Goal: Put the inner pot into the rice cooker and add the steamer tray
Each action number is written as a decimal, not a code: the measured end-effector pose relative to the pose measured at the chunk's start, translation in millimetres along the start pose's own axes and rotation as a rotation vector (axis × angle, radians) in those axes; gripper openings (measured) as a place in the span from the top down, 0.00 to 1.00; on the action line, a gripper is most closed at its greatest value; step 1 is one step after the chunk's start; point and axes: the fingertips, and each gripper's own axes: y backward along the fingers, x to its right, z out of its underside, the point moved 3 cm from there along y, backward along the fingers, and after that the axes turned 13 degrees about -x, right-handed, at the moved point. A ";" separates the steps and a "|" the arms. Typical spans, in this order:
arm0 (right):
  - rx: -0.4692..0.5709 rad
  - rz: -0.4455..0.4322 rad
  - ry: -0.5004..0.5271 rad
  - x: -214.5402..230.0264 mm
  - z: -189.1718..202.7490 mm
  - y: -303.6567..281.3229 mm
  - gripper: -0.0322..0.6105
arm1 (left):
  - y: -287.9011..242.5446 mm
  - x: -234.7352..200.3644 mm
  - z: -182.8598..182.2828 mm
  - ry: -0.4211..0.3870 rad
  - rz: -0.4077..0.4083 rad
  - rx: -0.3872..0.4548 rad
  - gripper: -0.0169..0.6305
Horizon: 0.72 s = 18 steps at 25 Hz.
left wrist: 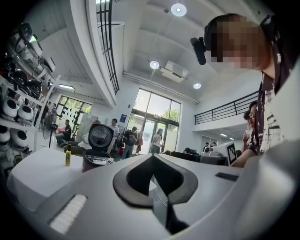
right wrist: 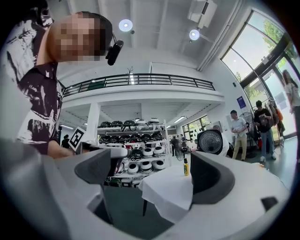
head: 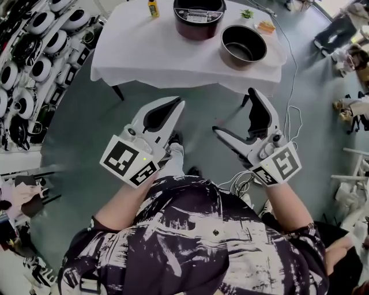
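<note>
A white-clothed tabletop (head: 144, 55) stands on a grey floor (head: 81, 132). Stocked shelving (head: 34, 69) stands beyond its left edge. Tall windows (left wrist: 157, 117), round ceiling lights (left wrist: 178, 9) and a railed balcony (right wrist: 136, 79) enclose the hall.

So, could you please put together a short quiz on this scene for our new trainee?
1. True or false: the inner pot already sits inside the rice cooker.
2. Whose jaws stand wide apart with nothing between them? A. the left one's B. the right one's C. both
3. Fill in: the small bottle left of the cooker in the head view is ___ in colour.

Key
1. False. The pot stands on the white-clothed table, apart from the cooker and to its right in the head view.
2. B. The right gripper is open and empty. The left gripper has its jaws together.
3. Yellow.
</note>
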 end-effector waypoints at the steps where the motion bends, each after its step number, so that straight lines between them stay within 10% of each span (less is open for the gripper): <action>1: -0.005 0.006 0.002 5.5 0.1 -7.7 0.20 | -5.5 -9.3 -1.1 0.003 0.008 0.003 0.97; 18: -0.044 0.123 0.014 127.1 -43.9 -180.1 0.20 | -94.3 -202.3 -71.3 -0.044 0.133 -0.018 0.97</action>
